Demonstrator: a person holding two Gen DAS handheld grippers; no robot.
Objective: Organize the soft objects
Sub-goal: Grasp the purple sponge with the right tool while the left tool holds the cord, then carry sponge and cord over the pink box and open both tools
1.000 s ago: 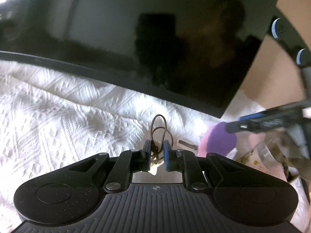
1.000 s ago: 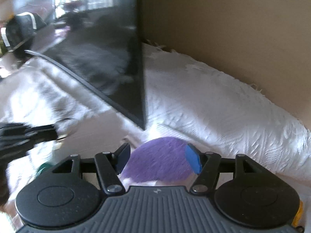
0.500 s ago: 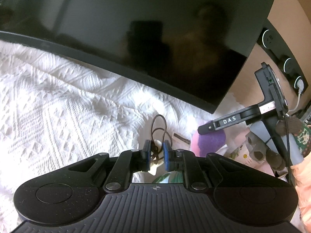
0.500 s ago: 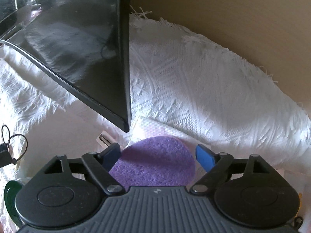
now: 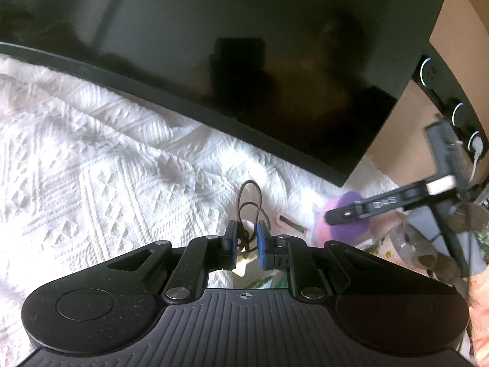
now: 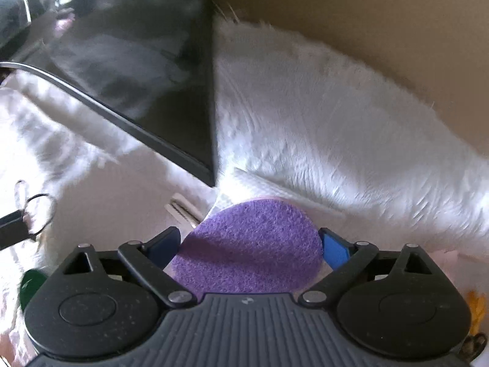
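Note:
My left gripper (image 5: 247, 231) is shut on a thin brown cord loop (image 5: 249, 197) with a pale tag (image 5: 243, 264) hanging below, held above the white knitted cloth (image 5: 91, 165). My right gripper (image 6: 249, 243) is open, its blue pads (image 6: 334, 246) on either side of a round purple sponge pad (image 6: 247, 250) that lies on the cloth; whether the pads touch it I cannot tell. The purple pad also shows in the left wrist view (image 5: 348, 214), under the right gripper's finger (image 5: 376, 205). The left gripper's tip with the cord shows in the right wrist view (image 6: 18, 226).
A large black screen (image 5: 244, 61) leans over the cloth at the back; its corner (image 6: 211, 180) is just beyond the purple pad. A small flat stick (image 5: 290, 222) lies between the grippers. Plush toys and packets (image 5: 428, 250) crowd the right. A beige wall (image 6: 366, 15) is behind.
The right gripper has come down over the purple pad, which now fills more of the gap between its open fingers. The left gripper holds the cord, barely shifted.

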